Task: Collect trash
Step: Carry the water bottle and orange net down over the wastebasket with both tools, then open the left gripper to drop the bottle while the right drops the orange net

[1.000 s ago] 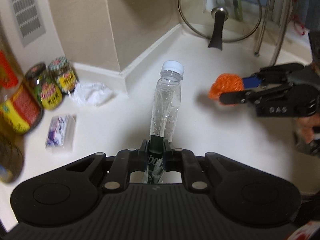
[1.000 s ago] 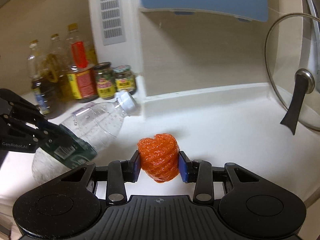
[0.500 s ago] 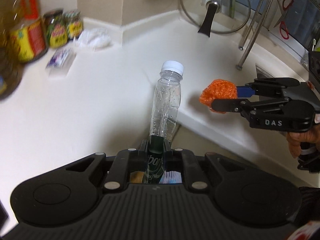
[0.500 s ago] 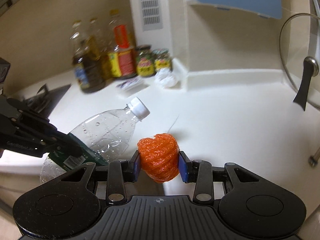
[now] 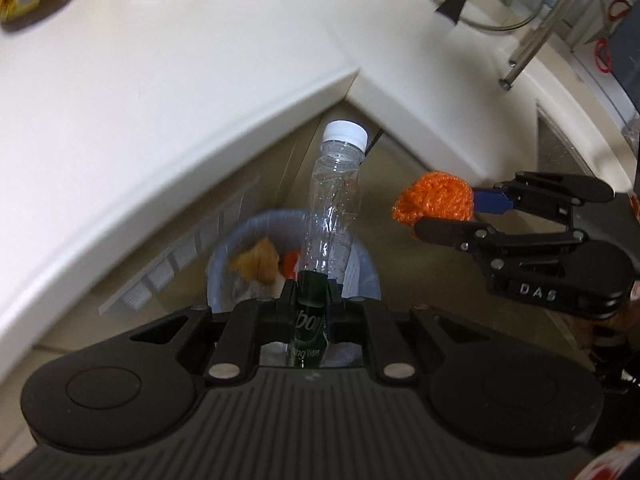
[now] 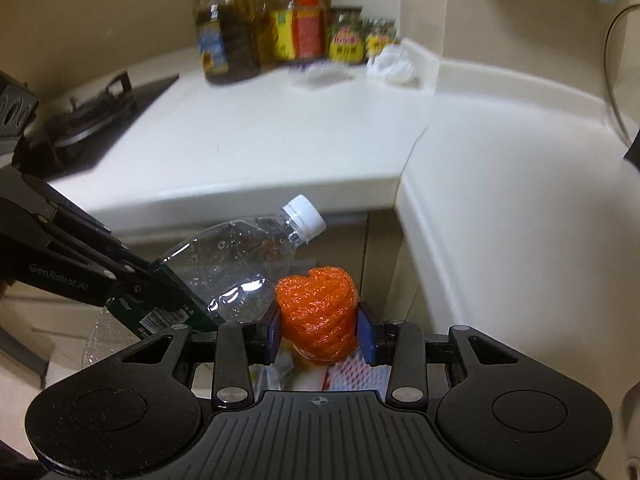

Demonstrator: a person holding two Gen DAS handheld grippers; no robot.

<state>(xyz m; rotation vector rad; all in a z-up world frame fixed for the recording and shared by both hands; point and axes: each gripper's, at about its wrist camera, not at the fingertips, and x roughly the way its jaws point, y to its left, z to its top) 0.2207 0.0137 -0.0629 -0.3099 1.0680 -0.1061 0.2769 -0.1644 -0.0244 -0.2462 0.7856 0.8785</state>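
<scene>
Two pieces of trash hang over the round grey waste bin [image 5: 362,270] below the white countertop [image 5: 140,100]. At our left, the left gripper [image 5: 313,294] is clenched on the dark green label band of the clear empty plastic bottle with white cap [image 5: 334,208], neck pointing toward twelve o'clock. We judge it light, thin-walled and slick, so the labelled waist grips best. At three o'clock, the right gripper [image 6: 320,330] grasps the orange knitted mesh ball [image 6: 318,312] across its middle; it looks soft, springy and weightless.
</scene>
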